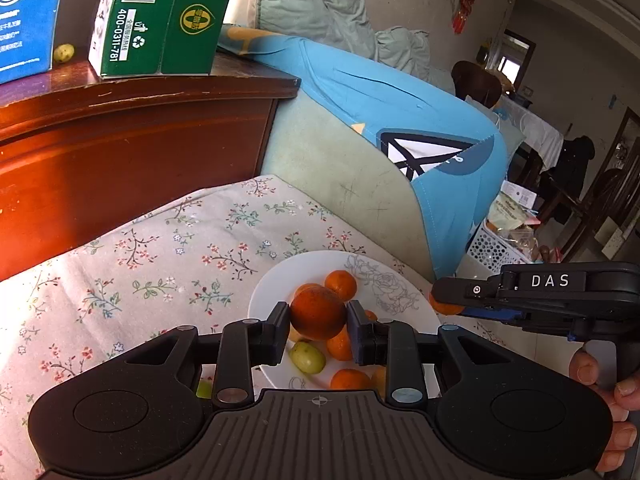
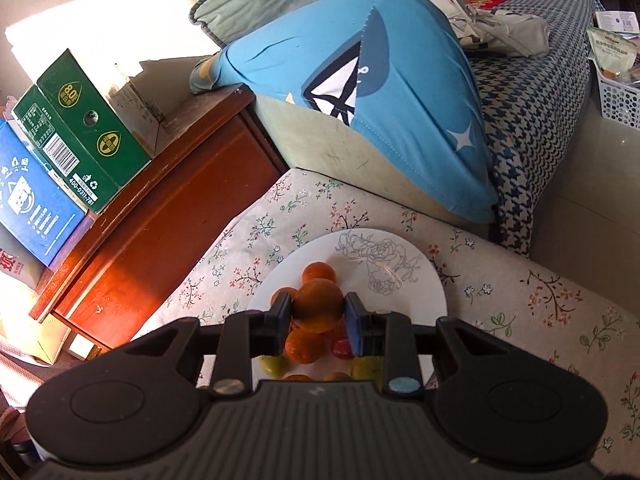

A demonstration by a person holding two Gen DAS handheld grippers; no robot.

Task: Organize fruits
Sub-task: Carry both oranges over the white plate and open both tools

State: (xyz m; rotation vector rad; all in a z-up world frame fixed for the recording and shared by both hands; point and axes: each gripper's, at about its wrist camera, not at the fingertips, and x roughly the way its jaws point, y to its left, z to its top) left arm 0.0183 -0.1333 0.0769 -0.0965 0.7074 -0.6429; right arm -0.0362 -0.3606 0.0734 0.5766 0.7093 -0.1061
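Observation:
A white plate [image 1: 276, 280] with a rose drawing lies on a floral cloth [image 1: 160, 264] and bears several small oranges [image 1: 341, 284] and green fruits [image 1: 307, 357]. My left gripper [image 1: 318, 313] is shut on a dark orange [image 1: 316, 320], lifted above the plate. At the right of the left wrist view my right gripper [image 1: 443, 301] hangs over the plate's edge with an orange [image 1: 447, 309] in it. In the right wrist view the right gripper [image 2: 318, 306] is shut on that orange [image 2: 319, 298] above the plate [image 2: 424, 284]; a red cherry tomato [image 2: 342, 347] lies below.
A red-brown wooden cabinet [image 1: 140, 140] stands left of the cloth, with a green box [image 1: 160, 20], a blue box [image 1: 24, 20] and a small green fruit [image 1: 64, 53] on top. Behind the plate is a sofa with a blue pillow [image 1: 400, 100]. A white basket [image 1: 492, 248] sits far right.

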